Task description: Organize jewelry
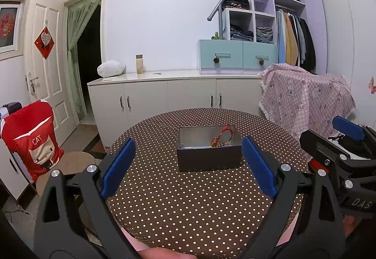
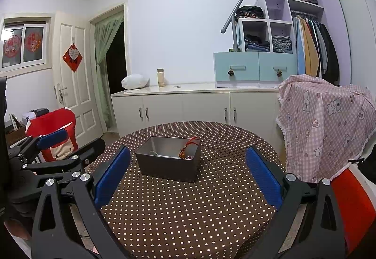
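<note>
— What have you got on the table?

— One round table under a brown polka-dot cloth, and one open metal tin standing near its middle. I count two grippers: my left gripper and my right gripper, each with two blue pads, both held over the near edge of the table.

— Are they gripping anything?

— No. Both have their jaws spread wide with nothing between them. From the left wrist the tin sits straight ahead between the pads and well beyond them; from the right wrist it sits ahead and a little to the left.

— And inside the tin?

— One red cord bracelet with small coloured beads, lying against the right side of the tin, its cord looping up toward the far rim (the right wrist shows it best). There is also something pale and thin on the floor of the tin at the left; I cannot tell what it is.

— Anything else close by?

— One chair with a red cover to the left, one pink printed cloth draped to the right.
</note>
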### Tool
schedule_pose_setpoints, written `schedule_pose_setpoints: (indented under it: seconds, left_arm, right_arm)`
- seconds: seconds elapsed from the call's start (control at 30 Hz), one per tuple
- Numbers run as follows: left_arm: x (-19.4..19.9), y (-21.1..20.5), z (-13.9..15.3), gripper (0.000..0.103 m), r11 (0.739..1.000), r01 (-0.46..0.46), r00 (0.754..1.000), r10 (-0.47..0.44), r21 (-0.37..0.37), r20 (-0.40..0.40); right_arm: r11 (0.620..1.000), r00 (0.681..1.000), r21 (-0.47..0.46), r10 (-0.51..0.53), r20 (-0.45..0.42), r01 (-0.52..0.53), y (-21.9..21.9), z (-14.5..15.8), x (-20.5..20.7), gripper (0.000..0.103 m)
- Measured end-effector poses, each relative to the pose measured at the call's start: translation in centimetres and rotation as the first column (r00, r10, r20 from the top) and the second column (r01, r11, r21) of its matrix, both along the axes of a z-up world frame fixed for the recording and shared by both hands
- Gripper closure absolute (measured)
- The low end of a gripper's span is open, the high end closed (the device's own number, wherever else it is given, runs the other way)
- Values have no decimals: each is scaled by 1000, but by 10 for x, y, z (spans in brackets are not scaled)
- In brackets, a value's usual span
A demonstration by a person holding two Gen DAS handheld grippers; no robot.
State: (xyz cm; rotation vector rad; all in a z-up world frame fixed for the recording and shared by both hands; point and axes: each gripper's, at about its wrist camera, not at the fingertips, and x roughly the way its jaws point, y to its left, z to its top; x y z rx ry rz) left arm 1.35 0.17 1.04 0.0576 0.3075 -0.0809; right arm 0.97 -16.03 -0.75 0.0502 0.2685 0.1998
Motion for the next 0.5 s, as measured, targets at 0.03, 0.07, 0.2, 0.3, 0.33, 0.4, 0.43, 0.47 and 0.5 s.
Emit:
schedule_pose_setpoints:
  seconds: [0.03, 0.07, 0.2, 0.3, 0.33, 0.4, 0.43, 0.47, 0.5]
  left_arm:
    - [0, 0, 0, 13, 1000, 1, 1000, -1, -1, -1]
    - [0, 0, 0, 13, 1000, 1, 1000, -1, -1, 0]
    - [1, 1, -1, 13, 1000, -1, 1000, 1, -1, -1]
    - [1, 1, -4, 13, 1000, -4, 1000, 4, 3, -5]
    - [1, 1, -4, 13, 1000, -4, 1000, 4, 3, -5]
    - [1, 1, -3, 13, 1000, -5, 1000, 5, 3, -3]
    - [2, 1, -3, 13, 1000, -5, 1000, 5, 2, -4]
    - [1, 2, -3, 13, 1000, -5, 1000, 5, 1, -5]
    - [1, 2, -3, 13, 1000, -4, 1000, 4, 1, -6]
  right_arm:
    - [1000, 1000, 0, -1, 0, 1, 0, -1, 0, 8]
    - [1000, 1000, 0, -2, 0, 2, 0, -1, 0, 8]
    - [1000, 1000, 4, -4, -3, 4, 0, -2, 0, 8]
    - [1000, 1000, 9, -6, -9, 6, -1, -3, 0, 8]
    - [1000, 1000, 7, -5, -8, 5, -1, -3, 0, 8]
    - [1000, 1000, 5, -9, -7, 9, -1, -3, 0, 8]
    - [1000, 1000, 4, -9, -6, 9, 0, -3, 0, 8]
    - [1000, 1000, 3, -9, -6, 9, 0, -3, 0, 8]
    - [1000, 1000, 3, -9, -7, 9, 0, -3, 0, 8]
